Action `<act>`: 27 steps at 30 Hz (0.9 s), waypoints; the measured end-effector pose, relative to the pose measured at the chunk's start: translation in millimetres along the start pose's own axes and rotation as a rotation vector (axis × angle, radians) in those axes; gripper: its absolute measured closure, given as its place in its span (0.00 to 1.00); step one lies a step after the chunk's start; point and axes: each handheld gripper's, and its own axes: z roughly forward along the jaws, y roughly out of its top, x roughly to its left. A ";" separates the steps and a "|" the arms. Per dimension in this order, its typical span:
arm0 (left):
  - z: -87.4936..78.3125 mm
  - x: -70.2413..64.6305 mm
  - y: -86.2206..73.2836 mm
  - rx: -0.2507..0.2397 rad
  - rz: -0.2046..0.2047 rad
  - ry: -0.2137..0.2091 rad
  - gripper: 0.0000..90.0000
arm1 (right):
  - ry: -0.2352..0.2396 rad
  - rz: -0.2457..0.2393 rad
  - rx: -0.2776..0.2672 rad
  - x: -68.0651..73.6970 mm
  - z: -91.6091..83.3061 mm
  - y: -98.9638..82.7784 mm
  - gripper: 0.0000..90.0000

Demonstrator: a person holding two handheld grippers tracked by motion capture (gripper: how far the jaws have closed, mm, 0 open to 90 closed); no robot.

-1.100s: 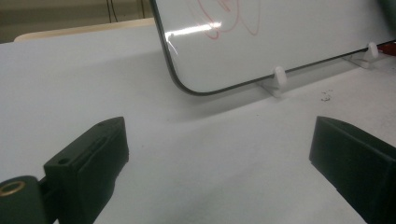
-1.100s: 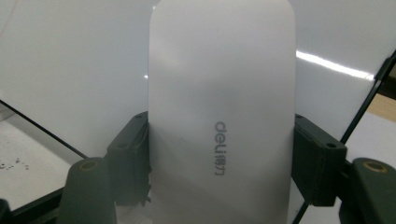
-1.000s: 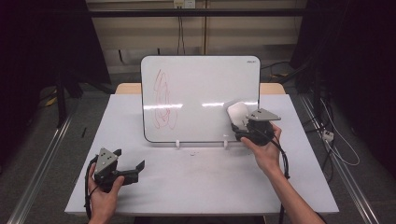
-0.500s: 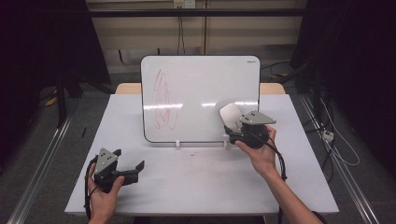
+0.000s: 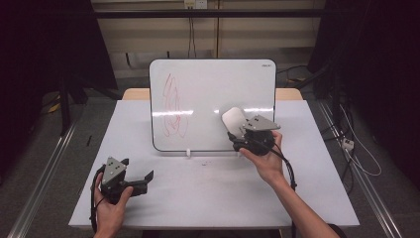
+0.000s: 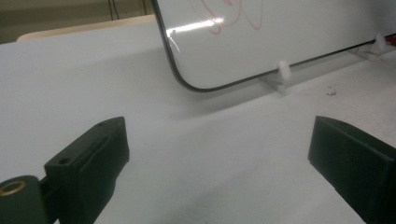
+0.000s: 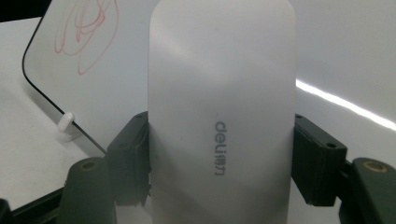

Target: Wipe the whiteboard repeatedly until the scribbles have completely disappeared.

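Observation:
A whiteboard stands upright on small white feet at the middle of the table, with a red scribble on its left half. My right gripper is shut on a white eraser and holds it up in front of the board's lower right part. The right gripper view has the eraser clamped between both jaws, with the scribble off to the upper left. Low at the table's front left, my left gripper stands open with nothing between its jaws; the left gripper view looks at the board's lower corner.
The white table has free room in front of the board. A few small specks lie near the board's foot. Metal rails and cables run on the floor at both sides.
My right gripper has carried the eraser leftward across the front of the board, toward the scribble. The left gripper has stayed where it was.

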 end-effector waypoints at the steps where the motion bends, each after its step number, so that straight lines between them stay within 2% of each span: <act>1: 0.2 0.2 -0.1 -0.002 -0.003 -0.002 0.05 | 0.000 0.000 0.000 0.0 0.0 0.0 0.35; 4: 0.3 1.4 0.2 -0.001 -0.009 -0.006 0.05 | 0.011 -0.032 -0.009 9.5 4.9 7.4 0.35; 8: 0.0 0.7 0.2 -0.001 -0.009 -0.007 0.05 | 0.024 -0.044 -0.027 17.6 10.1 16.7 0.35; 15: -0.7 -1.4 1.8 -0.008 -0.006 -0.013 0.05 | 0.035 -0.045 -0.047 24.2 18.2 32.2 0.35; 18: 0.2 -2.4 3.4 -0.009 0.006 -0.017 0.05 | 0.036 -0.058 -0.052 28.0 22.2 38.7 0.35; 23: 2.7 -3.4 2.1 0.002 0.004 -0.025 0.05 | 0.044 -0.090 -0.059 35.1 28.6 48.7 0.35; 27: 2.1 -2.4 2.2 0.001 0.002 -0.027 0.05 | 0.046 -0.109 -0.076 42.0 37.3 64.0 0.35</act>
